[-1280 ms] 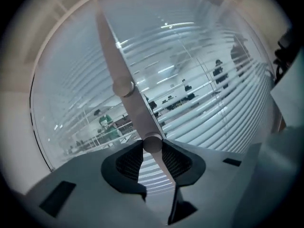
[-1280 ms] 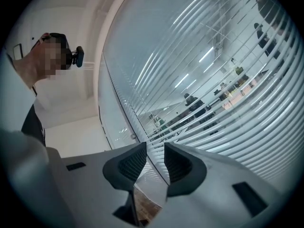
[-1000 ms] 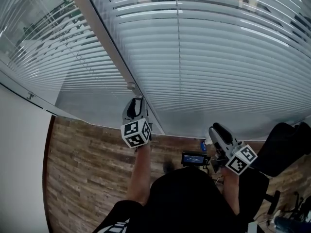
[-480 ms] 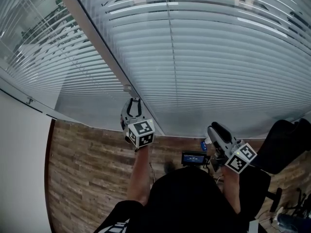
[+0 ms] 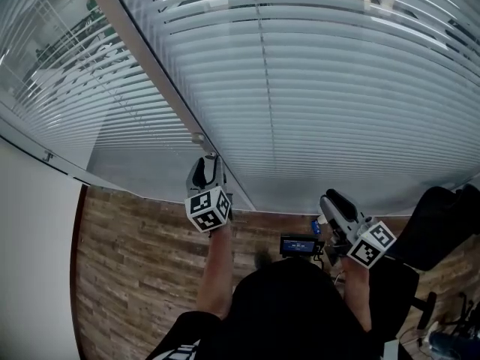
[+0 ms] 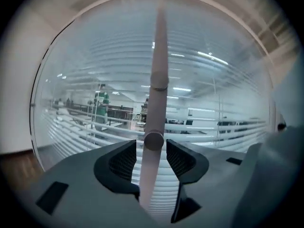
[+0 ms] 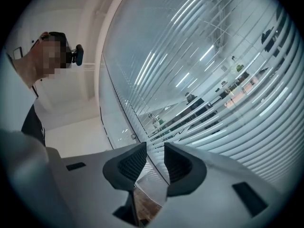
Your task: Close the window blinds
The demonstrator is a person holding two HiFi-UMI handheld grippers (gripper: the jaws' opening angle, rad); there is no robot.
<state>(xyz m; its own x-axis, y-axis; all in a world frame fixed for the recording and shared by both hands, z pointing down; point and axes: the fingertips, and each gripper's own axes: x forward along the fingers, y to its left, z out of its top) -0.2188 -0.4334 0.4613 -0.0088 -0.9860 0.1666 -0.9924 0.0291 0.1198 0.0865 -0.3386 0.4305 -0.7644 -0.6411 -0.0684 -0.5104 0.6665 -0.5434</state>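
Office (image 6: 109, 110) is seen through blinds (image 5: 337, 126); left gripper (image 6: 151, 151) just opened, wand (image 6: 159, 80) freed between wide jaws; re-grip judged needed; right gripper (image 7: 155, 158) narrowly parted, empty.

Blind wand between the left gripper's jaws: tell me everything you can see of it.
The wand is a slim, pale rod, plastic by the look. It stands nearly upright down the middle of the left gripper view, in front of the blinds, with a darker seam part way up and a round end face level with the jaw tips; a paler stretch runs on down between them. The left gripper straddles it: its jaws have just been opening, a thin gap each side, so nothing presses it.
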